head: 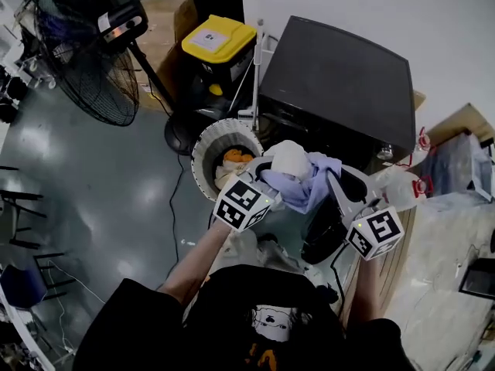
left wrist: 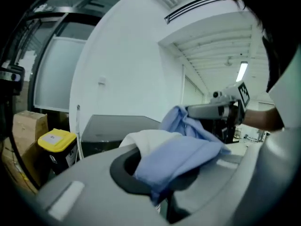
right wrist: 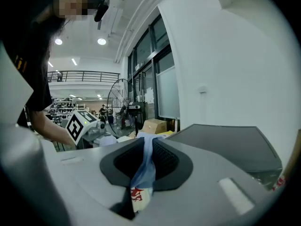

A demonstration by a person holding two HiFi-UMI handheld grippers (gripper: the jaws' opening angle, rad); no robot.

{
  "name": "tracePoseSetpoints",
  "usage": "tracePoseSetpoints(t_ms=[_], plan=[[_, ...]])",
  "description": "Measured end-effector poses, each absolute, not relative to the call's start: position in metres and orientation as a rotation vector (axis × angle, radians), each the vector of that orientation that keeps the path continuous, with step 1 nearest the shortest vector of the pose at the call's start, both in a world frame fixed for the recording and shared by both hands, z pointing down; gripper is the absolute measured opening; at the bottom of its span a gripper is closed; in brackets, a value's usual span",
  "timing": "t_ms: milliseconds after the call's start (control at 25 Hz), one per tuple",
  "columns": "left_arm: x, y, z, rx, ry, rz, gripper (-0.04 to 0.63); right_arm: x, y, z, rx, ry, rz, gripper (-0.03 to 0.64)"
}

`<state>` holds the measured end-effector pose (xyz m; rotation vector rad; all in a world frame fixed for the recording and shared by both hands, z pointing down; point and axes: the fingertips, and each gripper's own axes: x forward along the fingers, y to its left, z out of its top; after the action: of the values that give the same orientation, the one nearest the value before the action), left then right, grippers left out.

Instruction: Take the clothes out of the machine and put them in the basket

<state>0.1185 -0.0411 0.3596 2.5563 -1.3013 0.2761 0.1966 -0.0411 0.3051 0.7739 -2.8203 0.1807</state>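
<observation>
Clothes hang between my two grippers in the head view: a blue cloth (head: 308, 188) with a white cloth (head: 291, 159) bunched on top of it. My left gripper (head: 268, 167) reaches in from the left and my right gripper (head: 334, 178) from the right, each with its marker cube nearer my body. The bundle is up in the air just to the right of the basket (head: 203, 154), a round white ribbed one with an orange piece (head: 237, 158) inside. The black machine (head: 340, 76) stands right behind the bundle. A fan (head: 94, 68) and a yellow-lidded bin (head: 218, 39) stand further off to the left.

In the left gripper view, my jaws are closed on a thick fold of the blue cloth, which spills out over the pads. The white cloth lies against it on the left. The right gripper shows across from me, at the far end of the same blue cloth.

In the right gripper view, my jaws stand nearly together, pinching a thin strip of the blue cloth. A label (right wrist: 138, 195) with red print hangs at the strip's lower end, down between the jaws.
</observation>
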Motion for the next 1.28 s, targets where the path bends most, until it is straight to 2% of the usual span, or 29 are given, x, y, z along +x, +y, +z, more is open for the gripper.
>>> tracePoseSetpoints(t_ms=[480,800,1040,1280], plan=[[-0.003,-0.056,0.203,2.669,-1.483,-0.157,0.023,0.069,-0.052,0.291,0.662,-2.855,0.089,0.075],[-0.073,-0.069,0.16,2.844,-1.537,0.015,0.023,-0.038,-0.063,0.283,0.622,-2.919,0.153,0.075],[-0.126,-0.067,0.148,2.875,-1.595,0.013,0.023,-0.099,-0.064,0.281,0.583,-2.984,0.231,0.076],[-0.152,-0.074,0.182,2.904,-1.557,0.212,0.023,-0.136,-0.068,0.315,0.568,-2.92,0.334,0.077]])
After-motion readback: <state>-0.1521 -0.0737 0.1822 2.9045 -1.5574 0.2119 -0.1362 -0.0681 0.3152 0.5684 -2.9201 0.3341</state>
